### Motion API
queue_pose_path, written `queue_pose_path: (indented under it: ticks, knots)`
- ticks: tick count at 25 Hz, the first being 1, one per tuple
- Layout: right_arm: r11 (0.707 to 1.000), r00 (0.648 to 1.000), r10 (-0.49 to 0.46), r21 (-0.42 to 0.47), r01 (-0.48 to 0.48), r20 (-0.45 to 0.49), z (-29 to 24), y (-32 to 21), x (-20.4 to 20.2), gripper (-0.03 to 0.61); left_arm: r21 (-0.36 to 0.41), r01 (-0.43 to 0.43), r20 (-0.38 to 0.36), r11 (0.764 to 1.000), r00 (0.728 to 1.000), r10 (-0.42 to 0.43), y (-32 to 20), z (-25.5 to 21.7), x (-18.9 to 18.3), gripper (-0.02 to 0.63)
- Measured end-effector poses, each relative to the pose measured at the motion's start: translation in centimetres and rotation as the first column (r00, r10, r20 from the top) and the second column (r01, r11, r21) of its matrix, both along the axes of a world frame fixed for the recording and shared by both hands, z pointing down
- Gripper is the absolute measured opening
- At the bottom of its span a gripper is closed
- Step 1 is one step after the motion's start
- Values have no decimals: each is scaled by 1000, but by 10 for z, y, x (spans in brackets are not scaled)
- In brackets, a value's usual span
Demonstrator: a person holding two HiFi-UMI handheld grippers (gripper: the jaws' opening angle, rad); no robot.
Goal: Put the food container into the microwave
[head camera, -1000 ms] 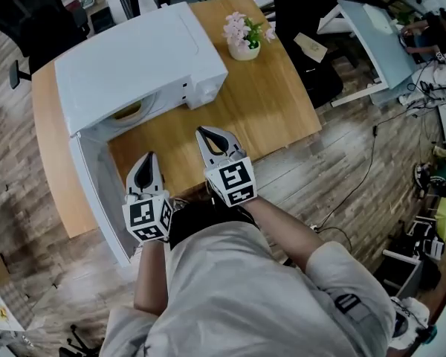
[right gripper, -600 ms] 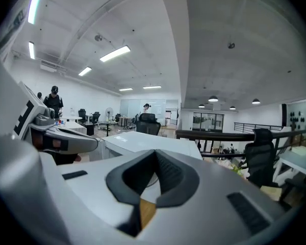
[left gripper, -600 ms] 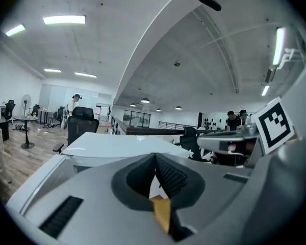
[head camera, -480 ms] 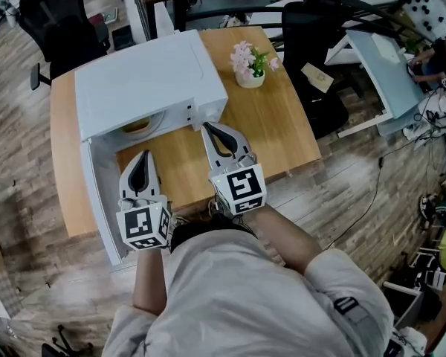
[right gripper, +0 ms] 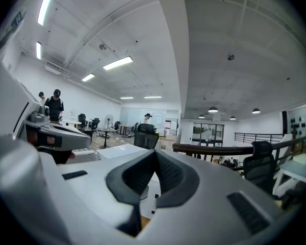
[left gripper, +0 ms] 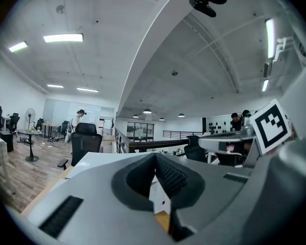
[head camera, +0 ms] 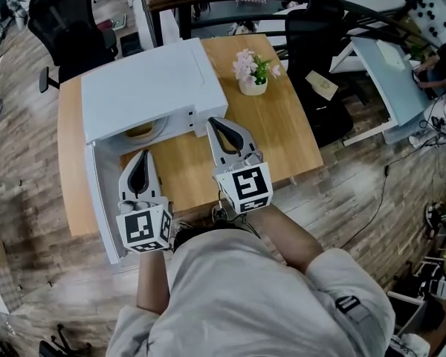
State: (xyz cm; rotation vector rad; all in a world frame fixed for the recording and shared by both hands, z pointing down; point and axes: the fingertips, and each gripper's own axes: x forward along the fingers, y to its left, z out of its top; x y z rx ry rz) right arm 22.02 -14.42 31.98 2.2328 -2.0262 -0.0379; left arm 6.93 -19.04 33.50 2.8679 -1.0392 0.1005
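Note:
The white microwave (head camera: 152,88) stands on the wooden table (head camera: 282,136) with its door (head camera: 102,199) swung open to the left. Inside the opening, a tan food container (head camera: 140,131) shows partly on the glass plate; the microwave's top hides the rest. My left gripper (head camera: 140,158) is shut and empty, hovering just in front of the opening beside the door. Also shut and empty, my right gripper (head camera: 216,123) points at the microwave's lower right front corner. In the gripper views the left gripper (left gripper: 155,155) and right gripper (right gripper: 154,152) show their jaws closed together.
A white pot of pink flowers (head camera: 253,73) sits right of the microwave, and a small card (head camera: 322,85) lies at the table's far right corner. Black office chairs (head camera: 65,22) stand behind the table. A grey desk (head camera: 386,69) is at the right.
The head view has shifted a little. Both grippers stay shut in front of the microwave, and the right one has edged nearer to its front corner.

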Motion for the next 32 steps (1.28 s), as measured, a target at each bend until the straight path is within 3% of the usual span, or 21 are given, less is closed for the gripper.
queue_pose_path:
  ticks: [10,32]
  knots:
    - [999,999,-28,27,28,-17,-9,1,-10,3,9,3,-7,1000,1000,-3,2,-2,-1,12]
    - [1000,999,-30,-5,30,-34,-5,1,-11,3,21,-2,4,1000,1000,2,1,2,-4,12]
